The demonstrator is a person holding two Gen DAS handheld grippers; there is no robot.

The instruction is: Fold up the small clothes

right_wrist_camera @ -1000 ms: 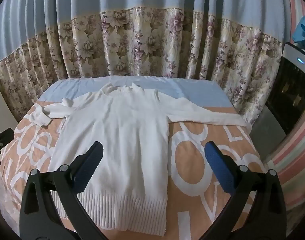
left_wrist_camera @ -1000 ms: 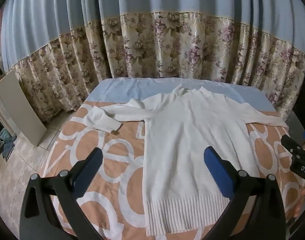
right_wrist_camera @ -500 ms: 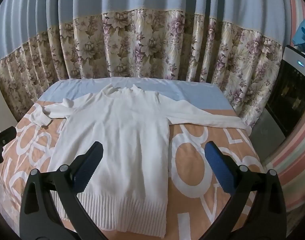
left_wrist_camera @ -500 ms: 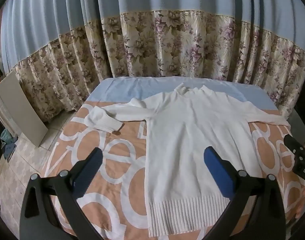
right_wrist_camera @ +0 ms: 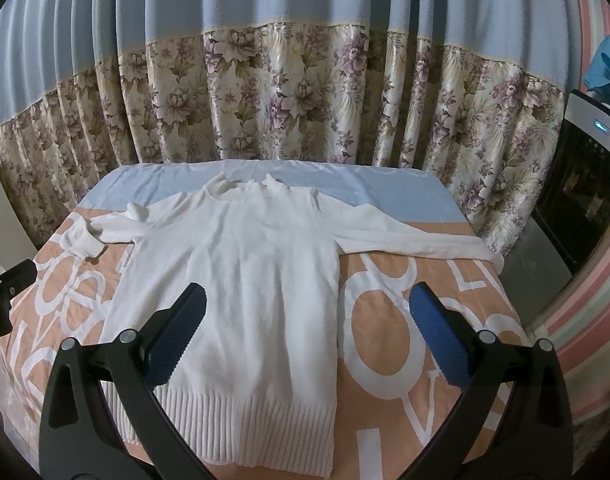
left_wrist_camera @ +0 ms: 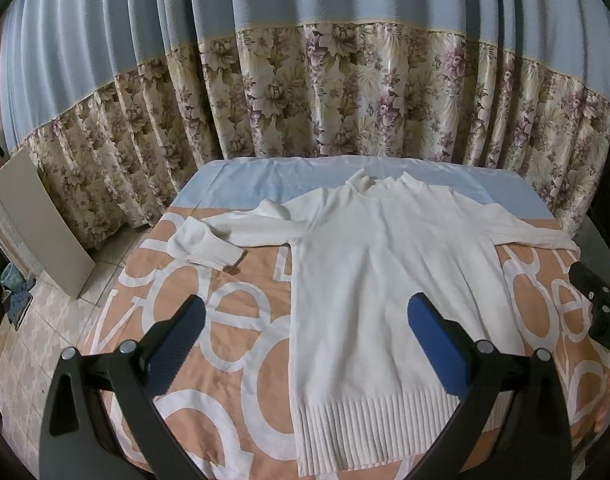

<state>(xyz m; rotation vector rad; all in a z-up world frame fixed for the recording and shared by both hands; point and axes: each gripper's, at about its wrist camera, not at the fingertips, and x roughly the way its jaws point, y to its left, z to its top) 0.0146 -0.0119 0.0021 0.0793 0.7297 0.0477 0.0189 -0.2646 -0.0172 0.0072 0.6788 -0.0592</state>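
Observation:
A white knit sweater (left_wrist_camera: 385, 280) (right_wrist_camera: 241, 280) lies flat on the bed, collar toward the curtain, ribbed hem toward me. Its left sleeve (left_wrist_camera: 209, 240) is bent with the cuff doubled back; its right sleeve (right_wrist_camera: 417, 240) stretches out to the bed's right edge. My left gripper (left_wrist_camera: 305, 340) hovers open above the hem's left side, nothing between its blue pads. My right gripper (right_wrist_camera: 309, 340) hovers open above the hem's right side, also holding nothing. Each gripper's black body shows at the edge of the other's view.
The bed (left_wrist_camera: 225, 320) has an orange cover with white letters and a pale blue sheet at the far end. A floral curtain (left_wrist_camera: 345, 100) hangs behind it. A white board (left_wrist_camera: 37, 220) leans at the left over tiled floor. A dark appliance (right_wrist_camera: 577, 200) stands at right.
Both grippers have drawn back and risen slightly, so the sweater sits a little farther off in both views. The sweater itself has not moved.

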